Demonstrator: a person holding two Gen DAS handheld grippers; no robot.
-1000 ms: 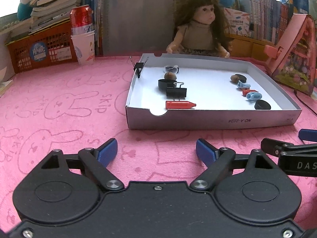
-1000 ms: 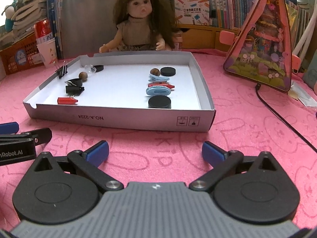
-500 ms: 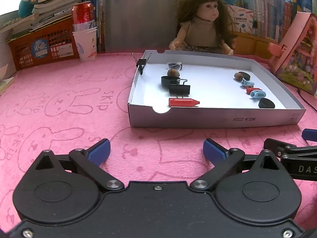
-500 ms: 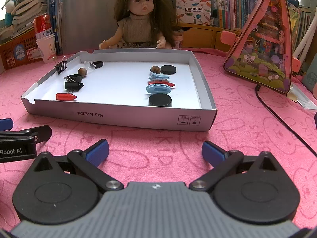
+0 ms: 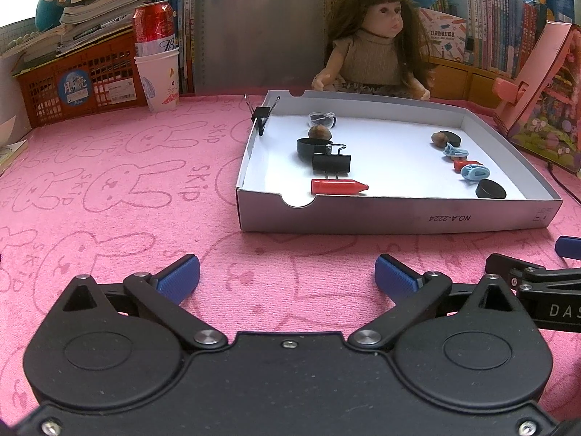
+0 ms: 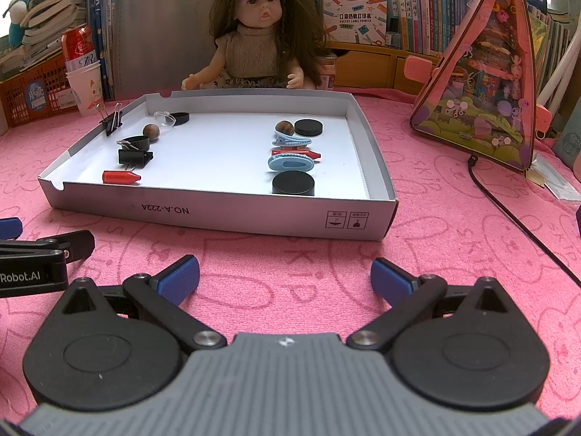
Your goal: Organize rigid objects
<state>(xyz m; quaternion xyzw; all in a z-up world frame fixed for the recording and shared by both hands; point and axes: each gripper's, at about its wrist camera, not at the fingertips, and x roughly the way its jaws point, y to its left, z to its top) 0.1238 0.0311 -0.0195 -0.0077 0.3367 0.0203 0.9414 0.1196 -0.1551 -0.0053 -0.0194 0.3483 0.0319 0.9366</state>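
Left tool [image 5: 287, 278] jaws spread wide, nothing between them, hovering over the pink worktop [image 5: 109, 181] just short of the box. Right tool [image 6: 285, 276] same: wide apart, empty, beside the left one.

Shallow white box [image 6: 225, 218] lies ahead of both, open side up.

Left column in box, near to far:
- red cap [image 5: 338, 186], long axis across the box, tip pointing right
- black binder clip [image 5: 331, 162], lying flat, wire handles toward the far side
- black ring [image 5: 312, 145]
- brown nut [image 5: 319, 132]
- clear lid [image 5: 320, 119], touching a black disc behind it

Second binder clip [image 5: 260, 114] is clamped on the left wall, handles up.

Right column, near to far:
- black puck [image 6: 293, 183]
- blue hair clip [image 6: 292, 162], long axis across
- red piece [image 6: 296, 153], tip right
- second blue clip [image 6: 291, 140]
- nut [image 6: 285, 128] touching another puck [image 6: 308, 127]
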